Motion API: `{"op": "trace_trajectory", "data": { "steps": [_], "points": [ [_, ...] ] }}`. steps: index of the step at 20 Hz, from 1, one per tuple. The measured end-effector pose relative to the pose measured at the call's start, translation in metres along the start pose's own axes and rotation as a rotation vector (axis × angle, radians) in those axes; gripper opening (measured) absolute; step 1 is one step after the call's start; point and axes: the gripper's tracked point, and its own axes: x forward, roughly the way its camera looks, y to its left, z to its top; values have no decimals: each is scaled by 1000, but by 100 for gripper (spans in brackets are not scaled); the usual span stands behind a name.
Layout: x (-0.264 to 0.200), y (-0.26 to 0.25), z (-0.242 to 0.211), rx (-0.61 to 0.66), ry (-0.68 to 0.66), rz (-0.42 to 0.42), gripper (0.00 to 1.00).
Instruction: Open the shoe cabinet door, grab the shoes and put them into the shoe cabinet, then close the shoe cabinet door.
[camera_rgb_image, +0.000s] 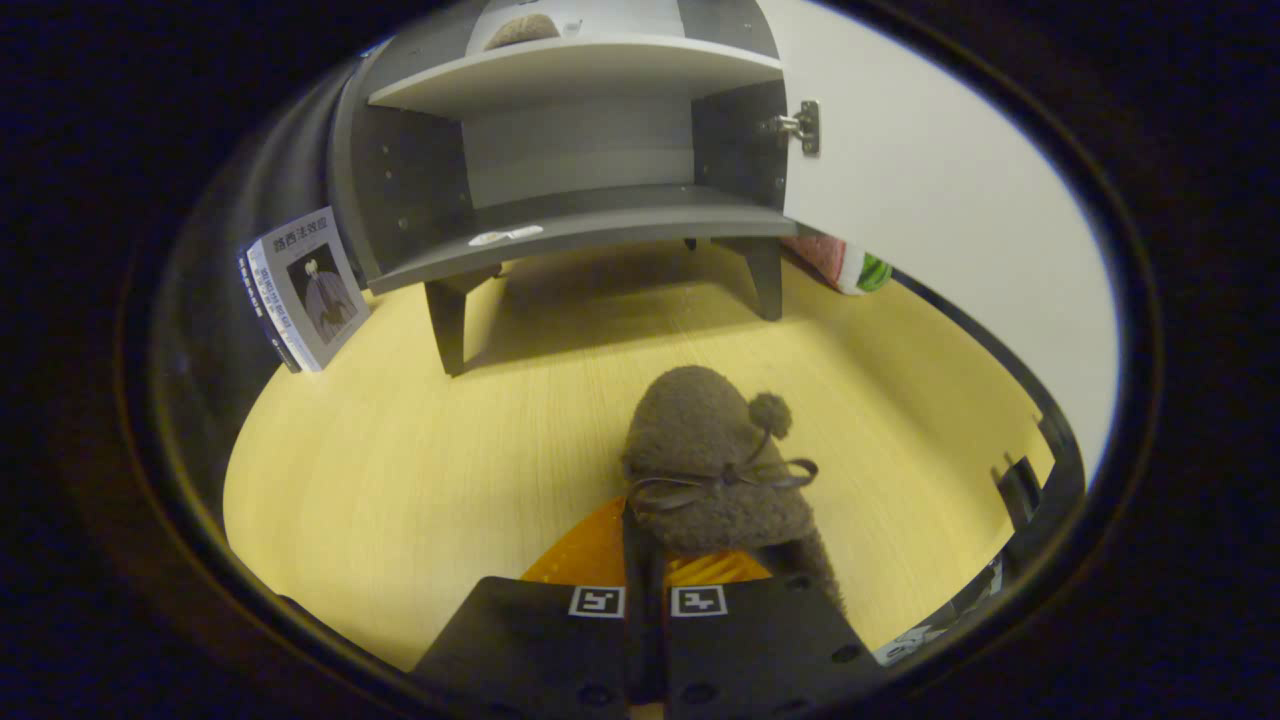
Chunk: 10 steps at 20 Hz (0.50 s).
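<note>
One shoe hides the gripper tips clamping it.

The gripper points forward and slightly down over the wooden floor, its 2 fingers drawn nearly together with only a thin slit between them. They pinch the heel rim of a fuzzy brown slipper, which extends ahead of the fingertips.

Your camera rides on the gripper, looking forward and slightly down along its nearly closed fingers. It sits low and near the wooden floor, facing the open shoe cabinet a little way ahead.
</note>
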Motion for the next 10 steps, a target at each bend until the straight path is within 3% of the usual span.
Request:
{"op": "trace_trajectory", "data": {
  "steps": [5, 10],
  "points": [
    [-35, 1, 48, -21, -56, -4, 3],
    [-93, 6, 134, -40, -122, -27, 3]
  ]
}}
